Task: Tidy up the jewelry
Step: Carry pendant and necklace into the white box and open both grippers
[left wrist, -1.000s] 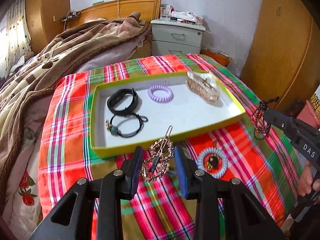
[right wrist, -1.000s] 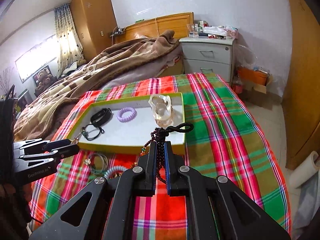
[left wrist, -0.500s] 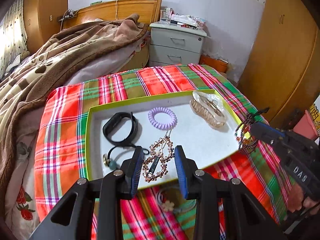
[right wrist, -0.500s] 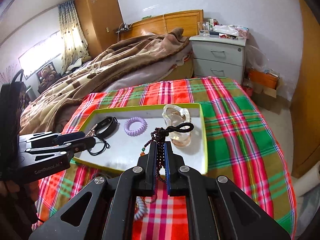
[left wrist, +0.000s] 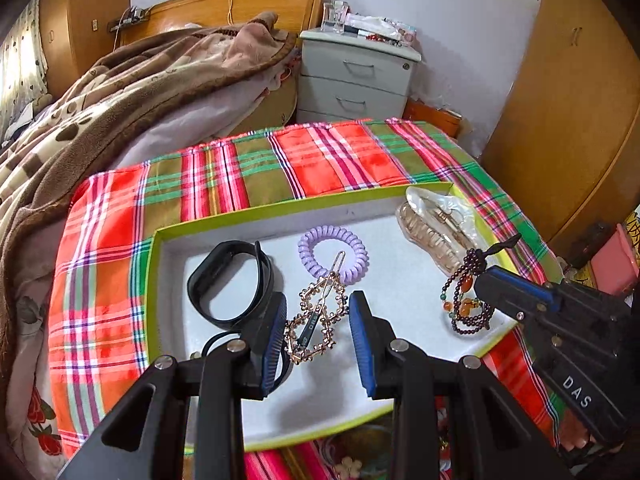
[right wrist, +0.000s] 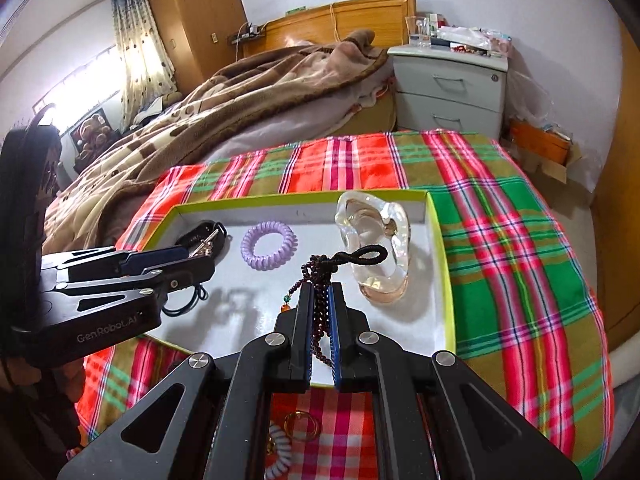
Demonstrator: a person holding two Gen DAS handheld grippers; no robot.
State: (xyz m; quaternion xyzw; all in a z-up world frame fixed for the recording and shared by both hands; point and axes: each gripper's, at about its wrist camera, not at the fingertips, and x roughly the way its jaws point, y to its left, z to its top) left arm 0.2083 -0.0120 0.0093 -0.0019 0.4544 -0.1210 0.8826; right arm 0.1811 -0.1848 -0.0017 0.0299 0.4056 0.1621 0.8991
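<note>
Gripping a gold hair clip (left wrist: 316, 322), the left hand-held gripper (left wrist: 318, 336) has its 2 blue-padded jaws about half apart, the clip caught between them; it is a flat, beaded, openwork piece with a thin wire bar running up its middle, and it hangs above the near half of the tray (left wrist: 256, 208). The right hand-held gripper (right wrist: 320, 320) is clamped tight on a dark red bead bracelet (right wrist: 320, 280), small round garnet-coloured beads in several strands with a black cord loop on top and orange and green beads dangling, held above the tray's near right part. Inside the white, lime-edged tray lie a black wristband (left wrist: 230, 284) at the left, a lilac spiral hair tie (left wrist: 333, 254) mid-tray towards the far edge, and a clear hair claw (right wrist: 376, 244) in the far right corner. The tray sits on a plaid cloth (right wrist: 500, 240).
</note>
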